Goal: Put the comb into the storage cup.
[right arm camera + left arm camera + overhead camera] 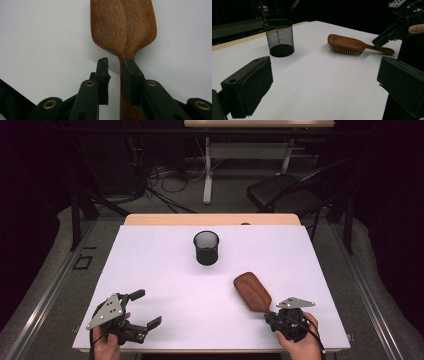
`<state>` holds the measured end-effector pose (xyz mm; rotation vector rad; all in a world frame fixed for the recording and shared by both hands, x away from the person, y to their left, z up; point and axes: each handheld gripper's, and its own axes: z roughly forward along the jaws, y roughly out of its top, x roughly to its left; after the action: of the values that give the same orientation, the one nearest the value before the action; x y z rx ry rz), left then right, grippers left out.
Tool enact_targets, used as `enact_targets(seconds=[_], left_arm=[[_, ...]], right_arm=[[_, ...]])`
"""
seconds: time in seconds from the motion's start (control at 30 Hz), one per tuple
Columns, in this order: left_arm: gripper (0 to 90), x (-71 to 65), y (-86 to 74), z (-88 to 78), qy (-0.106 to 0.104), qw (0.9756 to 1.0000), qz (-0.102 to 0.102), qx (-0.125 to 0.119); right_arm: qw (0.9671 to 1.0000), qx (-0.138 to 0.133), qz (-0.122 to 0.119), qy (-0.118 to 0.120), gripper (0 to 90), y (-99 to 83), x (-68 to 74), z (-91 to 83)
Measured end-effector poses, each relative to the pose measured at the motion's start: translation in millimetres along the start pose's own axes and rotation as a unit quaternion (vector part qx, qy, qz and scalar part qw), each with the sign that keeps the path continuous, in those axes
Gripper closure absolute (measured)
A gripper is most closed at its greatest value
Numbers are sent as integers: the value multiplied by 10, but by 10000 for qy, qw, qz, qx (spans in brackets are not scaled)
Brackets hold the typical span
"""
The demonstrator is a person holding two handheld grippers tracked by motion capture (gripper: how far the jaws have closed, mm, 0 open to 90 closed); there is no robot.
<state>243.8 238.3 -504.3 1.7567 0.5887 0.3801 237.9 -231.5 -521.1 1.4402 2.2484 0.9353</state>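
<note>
My right tongs [114, 65] stand released beside the hairbrush [252, 291] handle; left tongs [144, 309] gape wide over the bench [165, 270].

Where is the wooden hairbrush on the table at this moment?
In the high view the wooden hairbrush lies bristles down at the table's near right, its handle at the right tool, nearer than the black mesh cup.

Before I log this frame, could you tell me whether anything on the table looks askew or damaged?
Nothing stands out: the wooden hairbrush lies bristles-down on the white table, the mesh cup stands upright, nothing spilled or broken.
</note>
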Motion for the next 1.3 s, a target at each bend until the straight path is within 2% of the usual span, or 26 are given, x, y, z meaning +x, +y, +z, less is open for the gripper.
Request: enact_targets(seconds=[0.2, 0.4, 0.6, 0.73, 0.77, 0.87, 0.93, 1.07, 1.1, 1.3], left_arm=[[3, -2, 0, 1, 11, 10000, 1, 6], [3, -4, -1, -8, 45, 10000, -14, -19], [3, -6, -3, -12, 27, 10000, -11, 13], [3, -11, 0, -14, 49, 10000, 14, 26], [3, -10, 0, -14, 51, 10000, 10, 25], [3, -5, -4, -13, 51, 10000, -14, -15], [3, -6, -3, -13, 55, 10000, -17, -16], [3, -6, -2, -10, 19, 10000, -4, 11], [3, -9, -2, -14, 50, 10000, -6, 24], [3, -3, -4, -17, 42, 10000, -16, 10]], right_arm=[[9999, -91, 26, -45, 679, 11, -10, -37], [10000, 15, -52, -15, 667, 26, 4, -24], [9994, 240, -251, -73, 586, 60, 14, -9], [9992, 222, -299, -154, 531, 71, 4, -21], [9993, 169, -293, -184, 490, 80, -5, -28], [9993, 167, -310, -152, 449, 94, -23, -28], [9982, 114, -571, -163, 425, 106, -42, -24], [9974, 148, -687, -181, 394, 143, -67, -35], [9973, 122, -705, -173, 379, 152, -73, -36], [9966, 365, -711, -215, 343, 210, -110, -42]])
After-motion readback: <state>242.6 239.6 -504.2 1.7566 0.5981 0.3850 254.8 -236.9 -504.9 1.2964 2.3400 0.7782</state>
